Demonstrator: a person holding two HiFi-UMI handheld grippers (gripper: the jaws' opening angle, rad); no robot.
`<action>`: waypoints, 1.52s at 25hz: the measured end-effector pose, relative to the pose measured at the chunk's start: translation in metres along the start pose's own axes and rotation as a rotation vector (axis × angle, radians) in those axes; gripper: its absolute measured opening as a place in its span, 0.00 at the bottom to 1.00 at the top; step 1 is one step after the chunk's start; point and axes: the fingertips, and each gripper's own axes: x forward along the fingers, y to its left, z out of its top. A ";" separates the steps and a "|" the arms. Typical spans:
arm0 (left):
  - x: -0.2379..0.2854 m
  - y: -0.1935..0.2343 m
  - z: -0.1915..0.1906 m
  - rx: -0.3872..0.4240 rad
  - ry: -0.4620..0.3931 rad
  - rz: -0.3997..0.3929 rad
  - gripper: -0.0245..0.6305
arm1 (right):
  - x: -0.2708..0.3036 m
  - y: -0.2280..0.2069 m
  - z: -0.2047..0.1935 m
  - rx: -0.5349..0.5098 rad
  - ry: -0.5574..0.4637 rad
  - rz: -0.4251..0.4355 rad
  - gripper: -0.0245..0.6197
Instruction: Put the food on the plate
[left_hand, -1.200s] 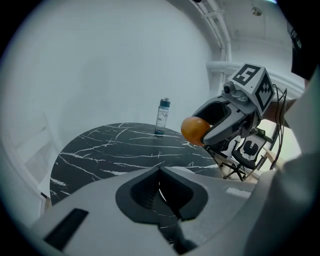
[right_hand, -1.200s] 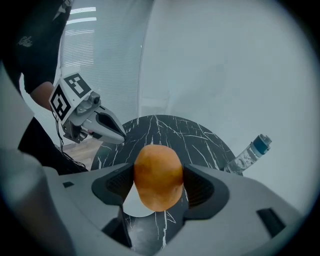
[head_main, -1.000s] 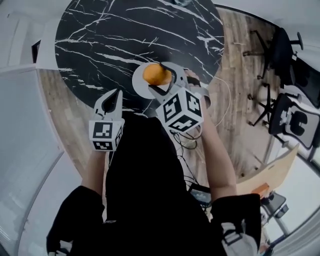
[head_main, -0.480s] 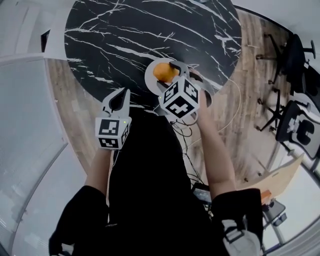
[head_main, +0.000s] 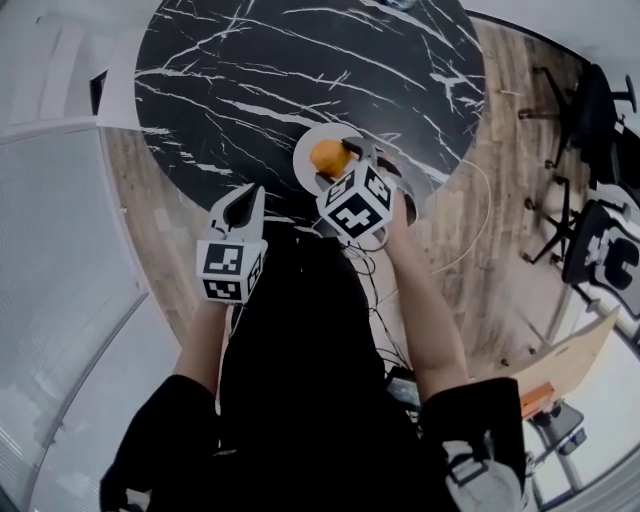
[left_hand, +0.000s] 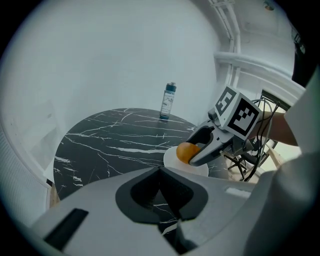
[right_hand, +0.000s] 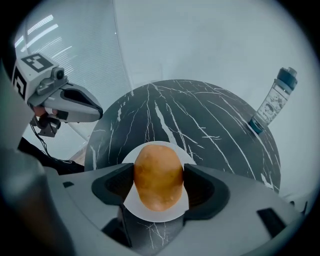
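Potato (right_hand: 158, 182), clamped between the 2 jaws of the right gripper (right_hand: 158, 192). Its long axis runs away from the camera, crosswise to the jaws' closing line, and both ends are free. Directly beneath it lies the white plate (right_hand: 156, 216), whose rim shows on every side of the potato. The coming move is therefore judged to be a short straight lowering and release, with no sideways correction. Whether potato and plate touch cannot be told. The plate sits near the front edge of the black marble table (right_hand: 200, 120). Left gripper (right_hand: 97, 114), jaws together and empty, hangs to the left, well apart from the plate; the right is the nearer. 1 bottle (right_hand: 272, 102) stands at the far edge.
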 end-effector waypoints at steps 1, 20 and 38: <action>0.001 -0.001 0.000 0.008 0.004 -0.001 0.04 | 0.001 -0.001 -0.001 0.003 -0.002 -0.008 0.51; -0.014 -0.022 0.027 -0.016 -0.024 0.047 0.04 | -0.066 -0.019 0.032 0.274 -0.425 -0.045 0.45; -0.094 -0.042 0.068 0.040 -0.187 0.030 0.04 | -0.186 0.038 0.051 0.428 -0.858 -0.286 0.03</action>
